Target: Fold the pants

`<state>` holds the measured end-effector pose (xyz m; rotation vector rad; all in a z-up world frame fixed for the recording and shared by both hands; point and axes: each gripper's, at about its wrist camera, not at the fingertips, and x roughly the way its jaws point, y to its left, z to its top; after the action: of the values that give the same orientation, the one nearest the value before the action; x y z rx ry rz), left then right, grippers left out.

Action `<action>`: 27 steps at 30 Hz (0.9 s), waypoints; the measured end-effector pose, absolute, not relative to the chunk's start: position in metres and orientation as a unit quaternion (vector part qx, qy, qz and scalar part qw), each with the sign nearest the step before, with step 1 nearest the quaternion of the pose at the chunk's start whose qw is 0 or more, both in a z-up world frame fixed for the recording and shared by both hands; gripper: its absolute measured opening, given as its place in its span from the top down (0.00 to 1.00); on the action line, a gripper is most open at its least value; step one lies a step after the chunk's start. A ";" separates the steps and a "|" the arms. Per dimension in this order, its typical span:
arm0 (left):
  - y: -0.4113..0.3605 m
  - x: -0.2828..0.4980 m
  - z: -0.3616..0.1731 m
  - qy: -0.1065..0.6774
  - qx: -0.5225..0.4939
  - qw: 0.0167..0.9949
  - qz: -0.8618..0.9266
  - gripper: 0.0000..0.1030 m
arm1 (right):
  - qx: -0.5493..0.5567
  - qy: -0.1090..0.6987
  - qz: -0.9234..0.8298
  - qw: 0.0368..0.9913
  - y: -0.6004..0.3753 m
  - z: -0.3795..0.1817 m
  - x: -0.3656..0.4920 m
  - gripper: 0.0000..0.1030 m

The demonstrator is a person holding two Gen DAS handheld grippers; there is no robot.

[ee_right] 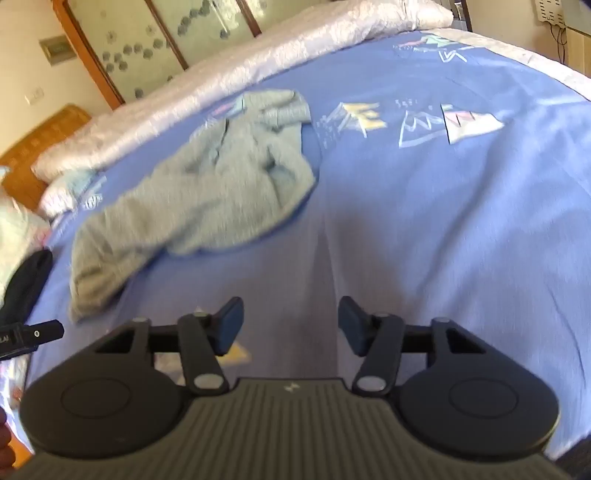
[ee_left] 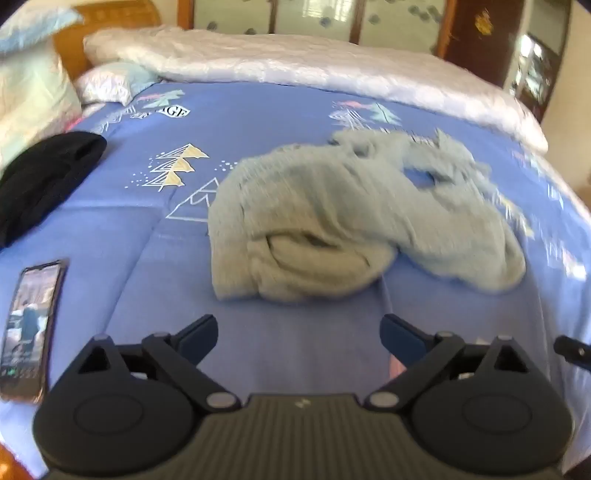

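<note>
Light grey-blue pants [ee_left: 351, 214] lie crumpled in a heap on the blue patterned bedspread [ee_left: 147, 229]. My left gripper [ee_left: 299, 332] is open and empty, hovering just short of the heap's near edge. In the right wrist view the pants [ee_right: 207, 192] lie ahead to the left on the bedspread [ee_right: 443, 221]. My right gripper [ee_right: 291, 325] is open and empty above bare bedspread, to the right of the pants. The left gripper's edge [ee_right: 33, 336] shows at the left of that view.
A phone [ee_left: 29, 328] lies on the bed at the near left. A black garment [ee_left: 40, 177] sits further left. A white quilt [ee_left: 295, 70] runs along the far side, with pillows [ee_left: 33, 88] and a wooden headboard [ee_left: 107, 33] at the left.
</note>
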<state>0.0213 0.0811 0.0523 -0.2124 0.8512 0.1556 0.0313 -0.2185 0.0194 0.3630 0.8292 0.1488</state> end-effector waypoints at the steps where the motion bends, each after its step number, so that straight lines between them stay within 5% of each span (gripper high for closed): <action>1: 0.088 0.032 0.051 0.418 -0.121 0.897 0.072 0.06 | 0.181 0.394 0.069 0.898 -0.223 0.022 0.039 0.45; 7: 0.093 0.074 0.033 0.427 -0.162 0.887 0.063 0.15 | 0.195 0.350 0.059 0.914 -0.242 0.031 0.093 0.45; 9: 0.089 0.088 0.019 0.445 -0.152 0.879 0.078 0.44 | 0.171 0.351 0.064 0.918 -0.239 0.033 0.114 0.45; 14: 0.084 0.092 0.009 0.448 -0.134 0.879 0.094 0.83 | 0.108 0.376 0.089 0.916 -0.222 0.011 0.178 0.45; 16: 0.093 0.081 0.018 0.438 -0.156 0.881 0.091 0.85 | 0.080 0.393 0.084 0.912 -0.212 -0.003 0.199 0.47; 17: 0.099 0.072 0.025 0.431 -0.164 0.883 0.094 0.86 | 0.057 0.390 0.079 0.916 -0.207 -0.001 0.205 0.64; 18: 0.105 0.064 0.032 0.424 -0.171 0.884 0.098 0.86 | 0.036 0.401 0.078 0.912 -0.204 -0.003 0.212 0.93; 27: 0.178 -0.039 0.085 0.364 -0.256 0.888 0.118 0.88 | 0.188 0.299 0.130 0.926 -0.253 0.071 0.101 0.94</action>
<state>-0.0394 0.1775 0.0852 -0.5314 0.7555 0.2462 0.1006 -0.2530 0.0708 0.3859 0.6136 0.2667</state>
